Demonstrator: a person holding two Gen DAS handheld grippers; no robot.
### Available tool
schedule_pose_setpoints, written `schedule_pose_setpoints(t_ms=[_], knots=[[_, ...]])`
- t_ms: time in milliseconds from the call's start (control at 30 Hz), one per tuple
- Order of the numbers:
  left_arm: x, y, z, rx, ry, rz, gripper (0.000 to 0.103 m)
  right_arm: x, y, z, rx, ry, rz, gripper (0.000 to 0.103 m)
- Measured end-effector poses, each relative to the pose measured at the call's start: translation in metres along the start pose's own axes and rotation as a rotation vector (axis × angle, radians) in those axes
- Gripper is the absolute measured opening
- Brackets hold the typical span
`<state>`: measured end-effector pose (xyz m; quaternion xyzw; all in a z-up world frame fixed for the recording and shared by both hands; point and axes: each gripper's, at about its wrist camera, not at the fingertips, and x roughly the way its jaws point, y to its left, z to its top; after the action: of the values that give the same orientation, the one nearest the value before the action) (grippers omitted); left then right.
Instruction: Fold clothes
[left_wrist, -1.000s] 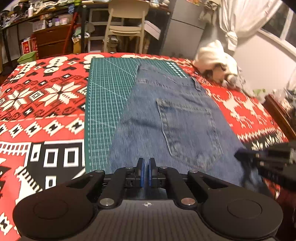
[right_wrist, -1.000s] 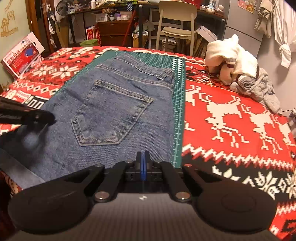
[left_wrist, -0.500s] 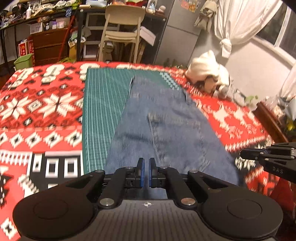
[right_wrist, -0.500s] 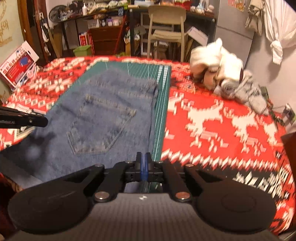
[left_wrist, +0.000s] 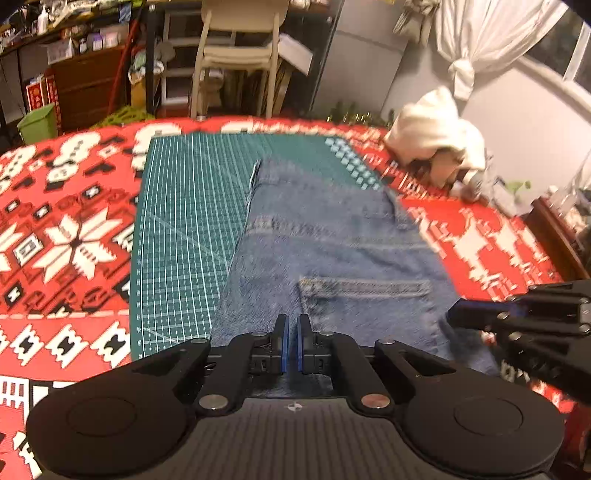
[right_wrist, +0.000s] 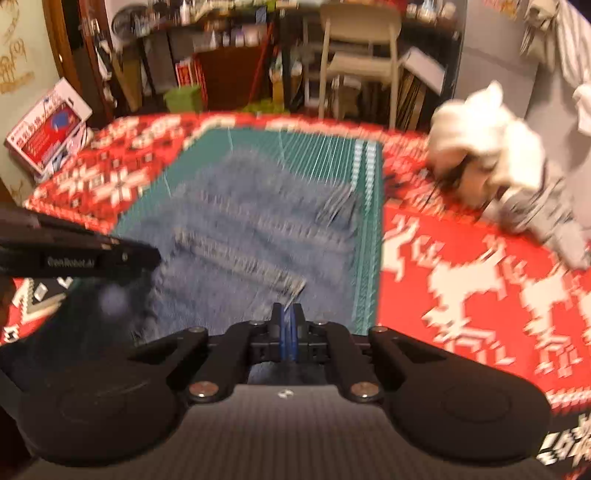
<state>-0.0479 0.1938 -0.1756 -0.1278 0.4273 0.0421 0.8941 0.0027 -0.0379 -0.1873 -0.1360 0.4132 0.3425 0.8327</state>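
- On the green cutting mat (left_wrist: 184, 229), over the red patterned blanket (left_wrist: 62, 236), the jeans (left_wrist: 332, 243) are lying flat, back pocket (left_wrist: 364, 288) up, waistband at the far end.
- Long axis of the jeans is running straight away from both grippers, so the near part is coming under them.
- Left gripper (left_wrist: 290, 343) is hovering w/ fingers nearly together, small gap showing; whether denim sits in it I cannot tell.
- Right gripper (right_wrist: 287, 332) is looking pressed together, maybe on denim, but blur is hiding it.
- Both are about equally near the jeans' close end, left toward mat side.
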Motion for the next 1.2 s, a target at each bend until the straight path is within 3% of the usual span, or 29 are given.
schedule_pose_setpoints(t_ms=[233, 367, 500, 633, 833, 967, 1200], knots=[[0.008, 0.008, -0.001, 0.016, 0.010, -0.012, 0.003, 0.012, -0.018, -0.005, 0.048, 0.016, 0.040, 0.000], [0.011, 0.008, 0.012, 0.010, -0.002, -0.032, 0.003, 0.005, -0.022, 0.003, 0.020, 0.015, -0.046, 0.003], [0.015, 0.008, 0.027, 0.003, -0.018, -0.054, 0.003, 0.000, -0.031, 0.022, 0.093, -0.015, 0.015, 0.003], [0.018, 0.008, 0.041, -0.005, -0.033, -0.076, 0.003, 0.009, -0.012, 0.046, 0.046, -0.051, 0.060, 0.003], [0.037, 0.007, 0.039, -0.006, -0.007, -0.099, 0.003, 0.048, 0.021, 0.060, 0.036, -0.023, 0.147, 0.003], [0.041, 0.014, 0.035, -0.031, -0.011, -0.120, 0.003, 0.071, 0.029, 0.053, 0.027, -0.009, 0.122, 0.000], [0.040, 0.010, 0.032, 0.008, -0.031, -0.111, 0.003, 0.073, 0.018, 0.051, -0.002, -0.016, 0.043, 0.000]])
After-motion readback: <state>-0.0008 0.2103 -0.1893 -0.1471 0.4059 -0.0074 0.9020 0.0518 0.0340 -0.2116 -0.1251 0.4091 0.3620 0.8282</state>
